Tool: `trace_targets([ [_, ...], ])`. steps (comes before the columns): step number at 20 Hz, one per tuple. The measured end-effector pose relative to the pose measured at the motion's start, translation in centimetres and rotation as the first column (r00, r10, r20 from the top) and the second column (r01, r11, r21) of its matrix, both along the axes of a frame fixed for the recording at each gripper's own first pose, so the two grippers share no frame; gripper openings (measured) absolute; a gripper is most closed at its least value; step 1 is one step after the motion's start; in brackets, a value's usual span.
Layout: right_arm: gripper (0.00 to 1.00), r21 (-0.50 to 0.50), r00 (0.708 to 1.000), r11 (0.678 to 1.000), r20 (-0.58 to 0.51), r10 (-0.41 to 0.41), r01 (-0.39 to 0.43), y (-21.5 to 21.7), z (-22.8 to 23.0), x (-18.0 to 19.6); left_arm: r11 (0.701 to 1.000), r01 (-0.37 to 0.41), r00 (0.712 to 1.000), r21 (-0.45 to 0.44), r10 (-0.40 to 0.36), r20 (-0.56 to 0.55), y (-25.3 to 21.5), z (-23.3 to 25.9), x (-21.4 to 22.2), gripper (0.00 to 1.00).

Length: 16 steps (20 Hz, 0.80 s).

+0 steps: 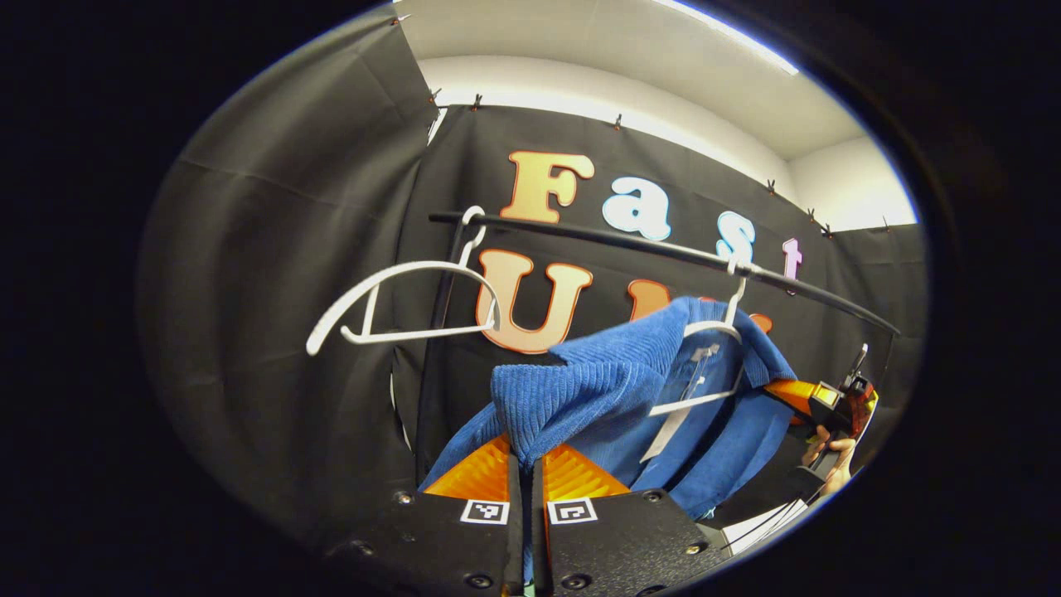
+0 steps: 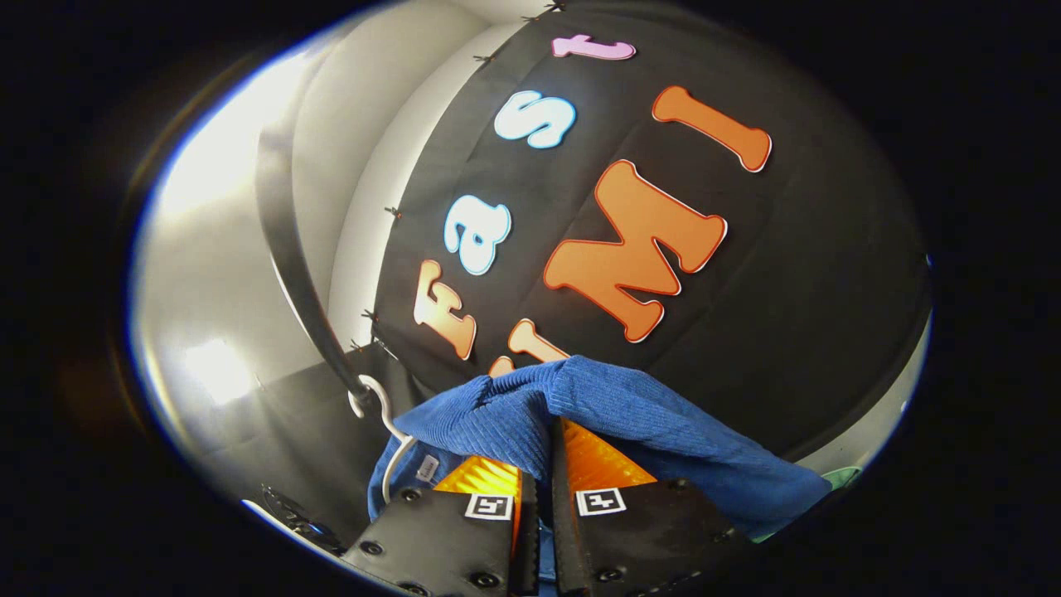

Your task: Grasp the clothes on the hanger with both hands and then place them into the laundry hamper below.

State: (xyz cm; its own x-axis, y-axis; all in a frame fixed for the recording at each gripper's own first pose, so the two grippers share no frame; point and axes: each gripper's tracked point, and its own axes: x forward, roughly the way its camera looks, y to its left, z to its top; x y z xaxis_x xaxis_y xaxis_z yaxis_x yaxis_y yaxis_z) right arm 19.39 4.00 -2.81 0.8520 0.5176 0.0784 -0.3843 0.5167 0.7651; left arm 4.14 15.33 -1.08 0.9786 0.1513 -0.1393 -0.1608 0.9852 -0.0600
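- Left gripper view: my left gripper point(image 1: 528, 464) has its two fingers drawn nearly together, both pressing on a fold of the blue ribbed knit garment point(image 1: 580, 390). The pinched fold rises between the fingers and bunches just above the tips.
- Same view: the garment hangs on a white plastic hanger point(image 1: 704, 365) whose hook sits over the black horizontal rail point(image 1: 630, 240). A white tag point(image 1: 671, 427) dangles inside the neckline.
- A second, bare white plastic hanger point(image 1: 398, 303) hangs on the rail to the left, well apart from the garment.
- Far side of the garment, at right: my right gripper point(image 1: 816, 406) with a hand point(image 1: 833, 460) holding it, touching the garment's other shoulder.
- Right gripper view: my right gripper point(image 2: 540, 477) has its fingers closed to a narrow slit, both clamped on a ridge of the blue garment point(image 2: 630, 414), which drapes over and to the right of the tips.
- White hanger hook point(image 2: 377, 410) catches the black rail point(image 2: 290, 240) just left of the garment.
- Laundry hamper: cannot tell where it is from these pictures.
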Motion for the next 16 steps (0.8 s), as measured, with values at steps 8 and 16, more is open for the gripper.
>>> trace_targets([
  [8,0.15,0.102,0.999,0.995,0.035,0.016,-0.019,-1.9,3.6,0.4,0.997,0.039,0.995,0.061,-0.044,0.091,0.8,5.8,1.0,0.02],
  [16,0.14,0.145,1.0,0.989,0.006,0.004,-0.004,-4.2,3.8,1.7,0.993,0.066,0.995,0.096,-0.073,0.071,3.0,5.5,5.4,0.04],
])
